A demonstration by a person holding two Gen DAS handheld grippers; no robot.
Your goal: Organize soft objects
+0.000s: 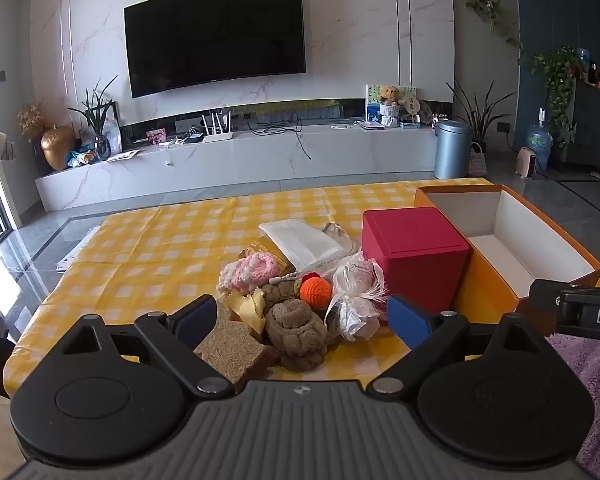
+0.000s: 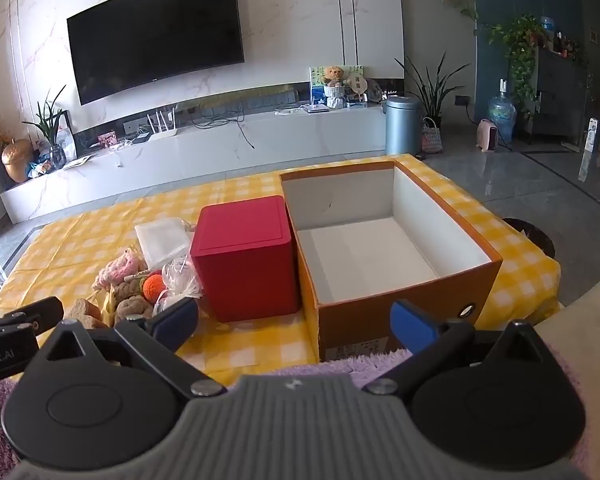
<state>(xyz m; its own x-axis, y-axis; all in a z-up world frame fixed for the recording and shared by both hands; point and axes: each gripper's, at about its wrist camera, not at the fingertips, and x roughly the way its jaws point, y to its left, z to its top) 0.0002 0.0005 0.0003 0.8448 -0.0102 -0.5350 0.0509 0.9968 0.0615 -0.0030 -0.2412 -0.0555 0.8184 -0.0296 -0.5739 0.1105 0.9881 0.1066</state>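
Note:
A pile of soft things lies on the yellow checked tablecloth (image 1: 148,248): a brown plush (image 1: 298,330), a brown sponge slice (image 1: 232,350), an orange crochet ball (image 1: 315,293), a pink knit piece (image 1: 252,272) and a white gauze pouch (image 1: 354,300). My left gripper (image 1: 300,320) is open and empty, its fingers either side of the pile's near end. My right gripper (image 2: 296,320) is open and empty, in front of the red box (image 2: 246,258) and the open orange box (image 2: 380,240). The pile (image 2: 140,292) shows at its left.
The red box (image 1: 414,252) stands just right of the pile, with the orange box (image 1: 500,240) beyond it. A white plastic bag (image 1: 304,242) lies behind the pile. A purple fluffy cloth (image 2: 360,364) lies at the near table edge. TV cabinet and floor are behind.

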